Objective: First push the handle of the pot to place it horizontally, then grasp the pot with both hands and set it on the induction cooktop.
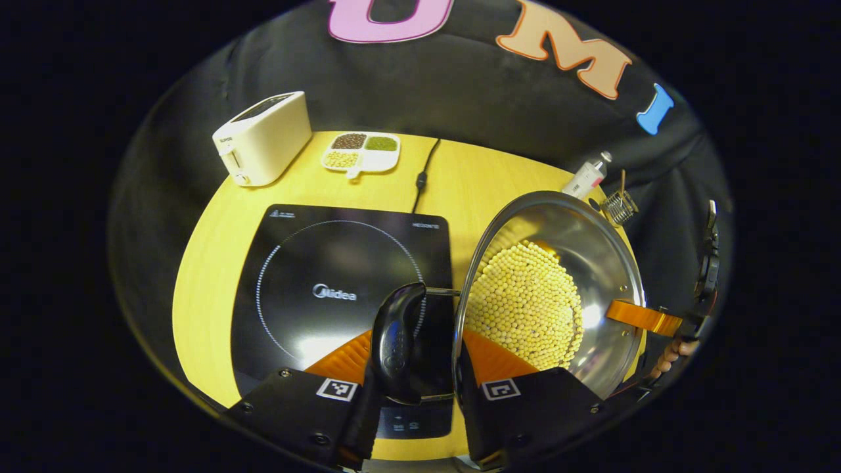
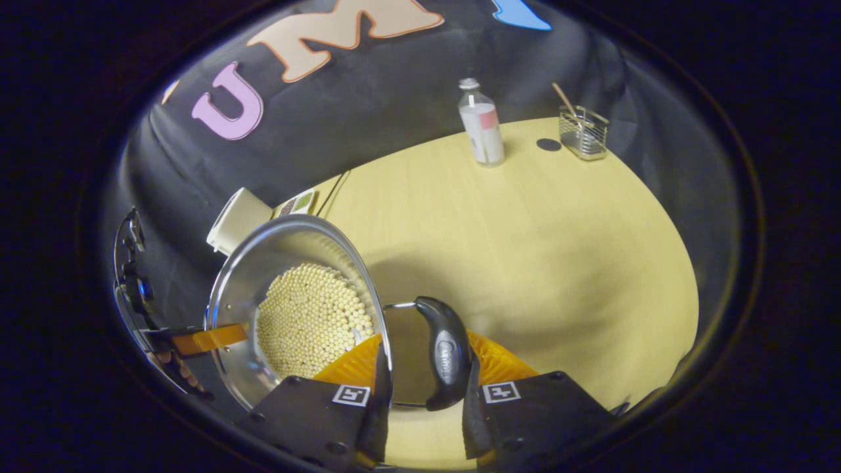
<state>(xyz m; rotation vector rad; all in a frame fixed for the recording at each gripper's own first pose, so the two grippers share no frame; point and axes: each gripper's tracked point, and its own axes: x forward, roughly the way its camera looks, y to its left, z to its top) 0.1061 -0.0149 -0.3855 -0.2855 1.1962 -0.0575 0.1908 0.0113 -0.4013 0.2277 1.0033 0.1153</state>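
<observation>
Bean-filled steel pot (image 1: 558,295), tilted, black handles sideways, beside black cooktop (image 1: 328,282).

**Room around the cooktop**

You've got the induction cooktop (image 1: 341,289) bare on top, nothing parked on the glass. Behind it the toaster (image 1: 263,138), the divided dish (image 1: 361,154) and the power cord (image 1: 424,174) crowd the back edge. Over on your right the table (image 2: 558,263) is wide open; only a bottle (image 2: 483,125) and wire holder (image 2: 583,133) sit near the far rim.

black gripper (image 1: 417,387) housings; square markers, screws
</observation>
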